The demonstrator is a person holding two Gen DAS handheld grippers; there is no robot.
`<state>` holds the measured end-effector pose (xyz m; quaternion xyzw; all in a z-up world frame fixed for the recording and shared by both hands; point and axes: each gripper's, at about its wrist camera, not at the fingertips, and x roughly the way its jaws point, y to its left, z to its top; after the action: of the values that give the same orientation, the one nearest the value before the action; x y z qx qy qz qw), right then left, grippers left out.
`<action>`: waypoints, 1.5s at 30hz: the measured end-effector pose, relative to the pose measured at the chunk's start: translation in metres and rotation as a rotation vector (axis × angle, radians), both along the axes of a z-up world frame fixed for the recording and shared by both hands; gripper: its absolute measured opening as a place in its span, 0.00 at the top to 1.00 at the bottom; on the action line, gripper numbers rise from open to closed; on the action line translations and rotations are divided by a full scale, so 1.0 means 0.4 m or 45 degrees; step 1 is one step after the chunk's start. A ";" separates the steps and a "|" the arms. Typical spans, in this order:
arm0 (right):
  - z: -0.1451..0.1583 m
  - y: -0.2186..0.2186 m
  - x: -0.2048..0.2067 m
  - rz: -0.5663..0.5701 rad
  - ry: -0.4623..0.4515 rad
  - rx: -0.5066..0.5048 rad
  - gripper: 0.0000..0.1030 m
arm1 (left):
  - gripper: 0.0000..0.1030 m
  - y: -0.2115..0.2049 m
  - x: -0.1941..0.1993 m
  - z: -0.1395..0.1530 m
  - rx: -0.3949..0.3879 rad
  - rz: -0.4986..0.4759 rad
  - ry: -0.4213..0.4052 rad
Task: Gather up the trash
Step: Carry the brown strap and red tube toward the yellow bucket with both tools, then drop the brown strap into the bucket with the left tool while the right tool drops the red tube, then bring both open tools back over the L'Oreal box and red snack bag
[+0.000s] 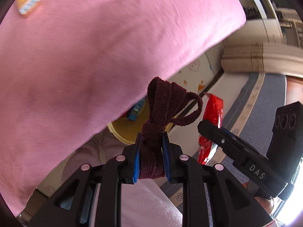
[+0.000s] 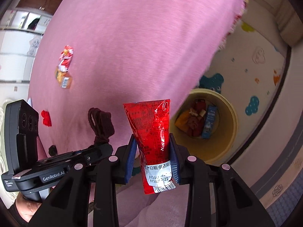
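Observation:
My left gripper (image 1: 151, 139) is shut on a knotted dark maroon strap (image 1: 162, 102), whose loops stick up past the blue pads. My right gripper (image 2: 152, 141) is shut on a flattened red foil wrapper (image 2: 151, 124) with a white date label. Both are in the air at the edge of a pink bed (image 2: 132, 47). A round yellow bin (image 2: 225, 138) stands on the floor below and to the right, with a blue box (image 2: 209, 123) and crumpled trash inside. In the left wrist view, the bin (image 1: 125, 129) is half hidden by the bed, and the right gripper (image 1: 208, 127) holds the wrapper (image 1: 213, 111).
On the bed lie a red-and-white wrapper (image 2: 66, 58), an orange box (image 2: 63, 79), a small red scrap (image 2: 46, 118) and a dark scrap (image 2: 53, 149). A pale play mat (image 2: 255, 71) with cartoon prints covers the floor around the bin. A person's hand (image 2: 28, 208) holds the left gripper.

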<state>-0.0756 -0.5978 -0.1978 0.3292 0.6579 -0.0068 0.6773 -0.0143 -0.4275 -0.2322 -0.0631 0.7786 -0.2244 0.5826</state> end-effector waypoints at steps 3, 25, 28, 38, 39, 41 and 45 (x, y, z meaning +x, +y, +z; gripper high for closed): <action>-0.028 -0.038 -0.047 -0.038 0.034 0.005 0.69 | 0.80 -0.053 -0.025 -0.031 0.022 -0.070 0.022; -0.161 -0.144 -0.165 -0.192 0.113 0.064 0.66 | 0.75 -0.196 -0.114 -0.158 0.119 -0.283 0.058; -0.160 -0.153 -0.167 -0.200 0.112 0.055 0.64 | 0.61 -0.207 -0.117 -0.151 0.117 -0.297 0.032; -0.171 -0.161 -0.173 -0.189 0.139 0.049 0.53 | 0.35 -0.192 -0.116 -0.176 0.147 -0.254 0.048; -0.172 -0.160 -0.172 -0.188 0.142 0.047 0.53 | 0.35 -0.191 -0.116 -0.177 0.147 -0.255 0.049; -0.173 -0.156 -0.169 -0.186 0.147 0.045 0.53 | 0.35 -0.189 -0.117 -0.177 0.145 -0.260 0.049; -0.164 -0.149 -0.157 -0.183 0.151 0.038 0.53 | 0.35 -0.184 -0.112 -0.177 0.135 -0.251 0.057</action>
<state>-0.1384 -0.6573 -0.2636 0.3846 0.6714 -0.0652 0.6301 -0.0592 -0.5012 -0.3030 0.0398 0.8046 -0.2377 0.5426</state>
